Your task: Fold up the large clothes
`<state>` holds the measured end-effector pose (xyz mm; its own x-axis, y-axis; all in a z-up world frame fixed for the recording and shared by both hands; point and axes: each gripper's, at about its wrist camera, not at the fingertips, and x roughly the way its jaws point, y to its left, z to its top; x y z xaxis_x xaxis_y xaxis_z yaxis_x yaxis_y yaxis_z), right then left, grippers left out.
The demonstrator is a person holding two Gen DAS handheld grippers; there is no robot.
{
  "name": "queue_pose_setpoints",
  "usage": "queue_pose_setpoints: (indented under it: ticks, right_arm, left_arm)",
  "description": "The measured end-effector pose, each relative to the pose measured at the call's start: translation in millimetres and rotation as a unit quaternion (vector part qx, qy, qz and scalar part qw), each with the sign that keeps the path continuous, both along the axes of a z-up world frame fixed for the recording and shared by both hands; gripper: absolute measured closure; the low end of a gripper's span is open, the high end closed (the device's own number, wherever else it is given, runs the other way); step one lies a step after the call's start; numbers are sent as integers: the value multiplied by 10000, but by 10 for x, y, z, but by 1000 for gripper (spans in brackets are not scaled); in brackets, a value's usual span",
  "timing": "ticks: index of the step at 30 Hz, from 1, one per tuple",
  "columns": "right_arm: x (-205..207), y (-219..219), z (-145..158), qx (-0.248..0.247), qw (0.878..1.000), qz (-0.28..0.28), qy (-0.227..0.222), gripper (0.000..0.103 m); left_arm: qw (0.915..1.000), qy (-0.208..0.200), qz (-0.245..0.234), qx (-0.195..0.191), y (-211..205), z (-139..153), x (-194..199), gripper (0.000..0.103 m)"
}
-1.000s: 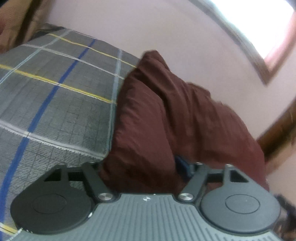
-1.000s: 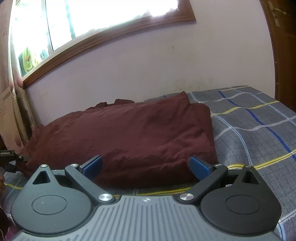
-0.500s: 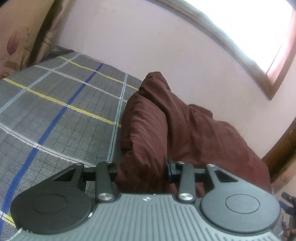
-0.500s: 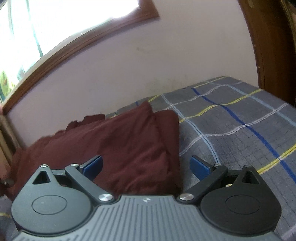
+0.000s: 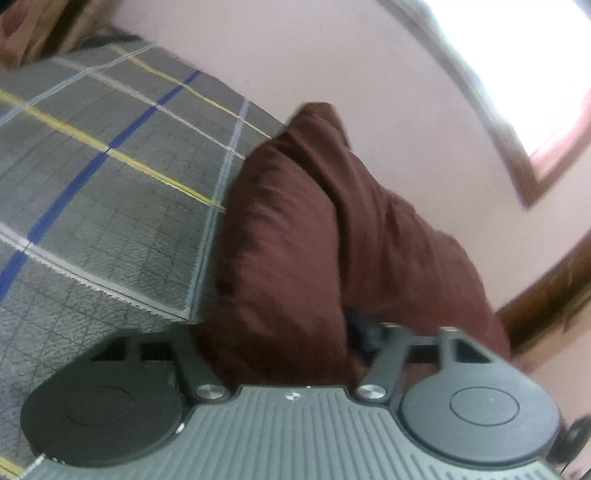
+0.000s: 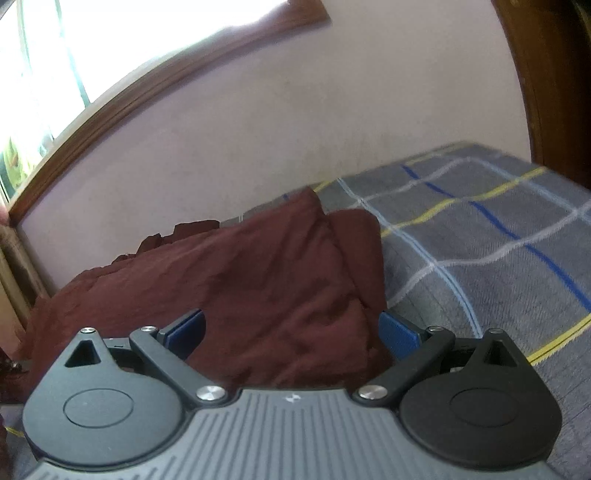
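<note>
A large dark maroon garment (image 5: 295,236) lies folded in thick layers on a grey plaid bed cover (image 5: 103,177) against a pale wall. My left gripper (image 5: 280,332) stands open with a thick fold of the garment between its fingers; its left finger is hidden by the cloth. In the right wrist view the same garment (image 6: 258,280) stretches left along the wall. My right gripper (image 6: 291,328) is open, its blue pads (image 6: 397,332) astride the garment's near right corner, not pinching it.
The plaid bed cover (image 6: 480,251) extends to the right of the garment. A wood-framed window (image 6: 147,88) sits above on the wall. A dark wooden door frame (image 6: 546,81) stands at the far right. A curtain (image 5: 22,33) hangs at the far left.
My left gripper, closed in on the fold half a second ago, has opened wider and the view has tilted. My right gripper has shifted closer over the garment's right corner, still open.
</note>
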<state>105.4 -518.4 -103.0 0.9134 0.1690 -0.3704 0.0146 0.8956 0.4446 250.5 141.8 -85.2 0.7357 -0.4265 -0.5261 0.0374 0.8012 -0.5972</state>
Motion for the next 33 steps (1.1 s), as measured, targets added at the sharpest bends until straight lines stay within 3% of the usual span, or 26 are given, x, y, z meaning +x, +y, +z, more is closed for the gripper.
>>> queue_pose_setpoints:
  ticks: [1,5,6,7,8,9,16,20,22,26,28,33]
  right_arm:
    - [-24,47,49,-120,9999,0,-75,2]
    - [-129,325,364,-442,9965,345,-625,2]
    - [-121,446,463,-575,9943,543,-719,7]
    - [-98,600,562,-776,9908,787,-780,17]
    - [-55,757,640,-973,9869,1024,-782,52]
    - [3,902,694,-1117,9834,1231,-734,76]
    - [550,1544,821,-1697,9554,2309,-716,78]
    - [968,1682,644,-1705,9521,2524,-282,79]
    - [1165,1673,543,-1440,9570,2516,-89,79]
    - [1574,1484,317,42,9684,2455,448,80]
    - [1710,1362,161,797,9650,2408,658,81]
    - [1856,1133,-19,1710,9510,2422,879,84]
  left_arm:
    - [9998,-42,71,-155,38,-3,-18,59]
    - [9993,-184,306,-127,6,58,-138,64]
    - [9990,-235,364,-60,-24,87,-172,65]
    - [9987,-295,412,55,-59,129,-200,66]
    - [9982,-349,462,140,-92,169,-226,66]
    - [9977,-399,516,182,-120,211,-257,66]
    - [9939,-732,648,510,-358,572,-323,68]
    - [9900,-1010,582,800,-577,833,-374,69]
    - [9874,-1207,490,896,-734,971,-403,69]
    - [9787,-1658,98,1204,-1214,1269,-447,69]
    - [9755,-1820,-203,1216,-1507,1372,-435,69]
    - [9687,-2041,-930,1063,-2222,1430,-268,69]
